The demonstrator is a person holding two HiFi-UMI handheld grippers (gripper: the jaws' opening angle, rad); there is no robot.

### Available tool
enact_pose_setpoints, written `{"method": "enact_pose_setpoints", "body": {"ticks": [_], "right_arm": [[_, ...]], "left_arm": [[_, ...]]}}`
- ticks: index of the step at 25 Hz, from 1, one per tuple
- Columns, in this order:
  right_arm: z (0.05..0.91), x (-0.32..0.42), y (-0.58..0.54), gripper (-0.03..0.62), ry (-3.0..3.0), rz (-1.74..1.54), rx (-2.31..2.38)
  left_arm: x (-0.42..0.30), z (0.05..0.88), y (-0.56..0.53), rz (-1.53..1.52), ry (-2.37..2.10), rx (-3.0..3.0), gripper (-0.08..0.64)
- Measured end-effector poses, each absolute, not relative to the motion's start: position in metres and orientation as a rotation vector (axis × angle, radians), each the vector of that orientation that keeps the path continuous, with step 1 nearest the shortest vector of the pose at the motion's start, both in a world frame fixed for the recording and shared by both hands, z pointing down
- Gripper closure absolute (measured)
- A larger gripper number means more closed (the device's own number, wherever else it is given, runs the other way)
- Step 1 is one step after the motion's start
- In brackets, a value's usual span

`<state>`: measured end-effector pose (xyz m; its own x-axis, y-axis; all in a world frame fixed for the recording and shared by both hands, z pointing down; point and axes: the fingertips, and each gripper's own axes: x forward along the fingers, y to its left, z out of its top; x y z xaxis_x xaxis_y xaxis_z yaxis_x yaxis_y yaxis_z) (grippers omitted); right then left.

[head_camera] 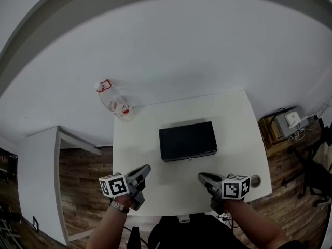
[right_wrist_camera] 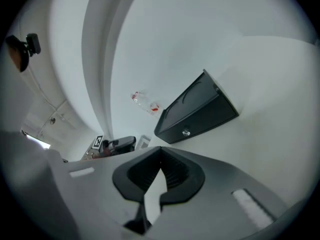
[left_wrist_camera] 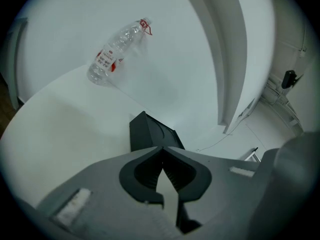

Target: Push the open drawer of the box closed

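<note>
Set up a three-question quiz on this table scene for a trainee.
1. True or false: the box stands apart from the left tongs.
2. The bottle is: A at the far left corner of the table; B on the box; C on the floor.
3. Fill in: the right tongs are ____ and empty.
Key: 1 true; 2 A; 3 shut.

One black box (head_camera: pixel 188 140), one clear plastic bottle (head_camera: pixel 116 104) and one white counter (head_camera: pixel 233 128) are in view, along with two handheld grippers: the left gripper (head_camera: pixel 144 169) and the right gripper (head_camera: pixel 202 177).
</note>
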<state>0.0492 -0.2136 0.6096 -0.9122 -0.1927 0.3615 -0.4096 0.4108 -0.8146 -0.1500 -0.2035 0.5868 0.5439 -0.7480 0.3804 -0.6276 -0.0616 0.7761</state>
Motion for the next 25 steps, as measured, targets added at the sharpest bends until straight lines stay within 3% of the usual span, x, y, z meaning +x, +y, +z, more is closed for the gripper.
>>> {"method": "enact_pose_setpoints", "body": {"ticks": [11, 25], "right_arm": [[0.55, 0.035, -0.139, 0.589, -2.59, 1.657, 0.331], [0.518, 0.029, 0.015, 0.589, -2.635, 1.748, 0.517]], "left_arm": [[-0.089, 0.558, -0.061, -0.155, -0.995, 1.869, 0.56], [-0.07, 0.536, 0.06, -0.256, -0.748, 1.898, 0.56]]}}
